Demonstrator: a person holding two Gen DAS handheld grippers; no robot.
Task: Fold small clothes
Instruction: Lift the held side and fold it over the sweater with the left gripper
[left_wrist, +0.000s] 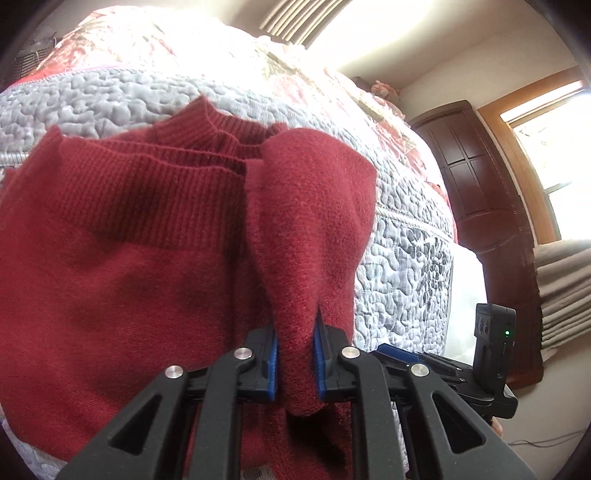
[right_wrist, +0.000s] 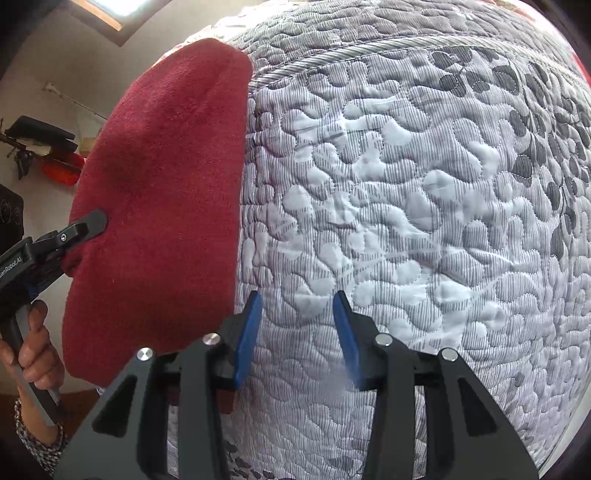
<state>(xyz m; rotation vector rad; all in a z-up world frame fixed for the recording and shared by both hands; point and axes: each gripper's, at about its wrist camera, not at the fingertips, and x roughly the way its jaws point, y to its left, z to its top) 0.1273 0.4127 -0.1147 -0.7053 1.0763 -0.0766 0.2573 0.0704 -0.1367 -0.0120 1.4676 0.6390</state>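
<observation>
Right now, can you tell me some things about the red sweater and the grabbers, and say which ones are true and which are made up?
1. The left gripper pinches a fold of the red sweater. True.
2. The right gripper holds the sweater too. False: it is open, with only the quilt between its fingers.
3. The sweater lies on a grey patterned quilt. True.
4. The sweater is blue. False: it is dark red.
5. A hand holds the left gripper's handle. True.
</observation>
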